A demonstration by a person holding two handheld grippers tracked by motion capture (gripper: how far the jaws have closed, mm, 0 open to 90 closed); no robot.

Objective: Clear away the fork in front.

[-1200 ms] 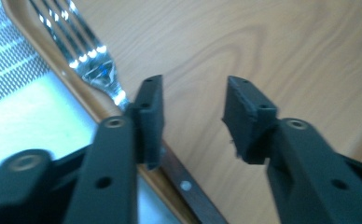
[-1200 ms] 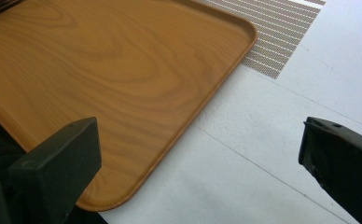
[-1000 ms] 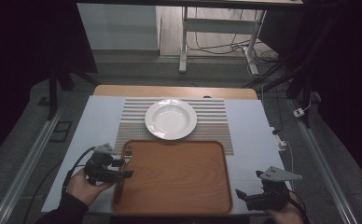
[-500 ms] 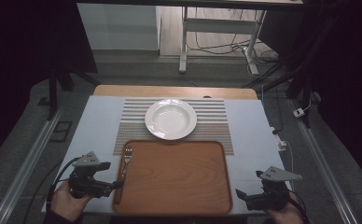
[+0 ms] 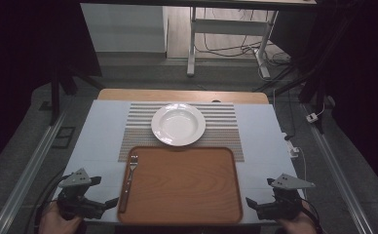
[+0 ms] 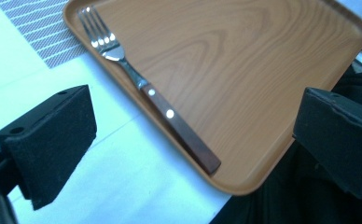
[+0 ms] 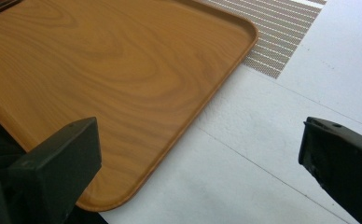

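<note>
Right now the left gripper [image 5: 110,203] sits just off the tray's near-left corner w/ jaws spread wide and nothing between them; they've just been opening. Closest thing to it is the fork [image 6: 146,88], lying flat along the left inner edge of the tray [image 5: 187,187], a bit ahead and to the gripper's right. Long axis runs away from the gripper: handle end near, tines far, roughly parallel to the tray's left rim. Left hand is much nearer the fork than the right; the right gripper [image 5: 252,204] hangs off the near-right corner, jaws also wide apart, empty, w/ the whole tray width between it and the fork.

Materials: fork has a dark brown wood handle w/ two pale rivets, shiny metal neck and four tines. Tray is a rounded-corner rectangle, orange-brown wood-grain finish, low raised lip (prob. smooth, so the fork could slide if nudged). Tabletop under it is pale, matte. Farther off, a striped woven placemat [image 5: 226,127] tucks under the tray's far edge, and a round white deep plate [image 5: 178,124] rests on it, glossy, empty.
</note>
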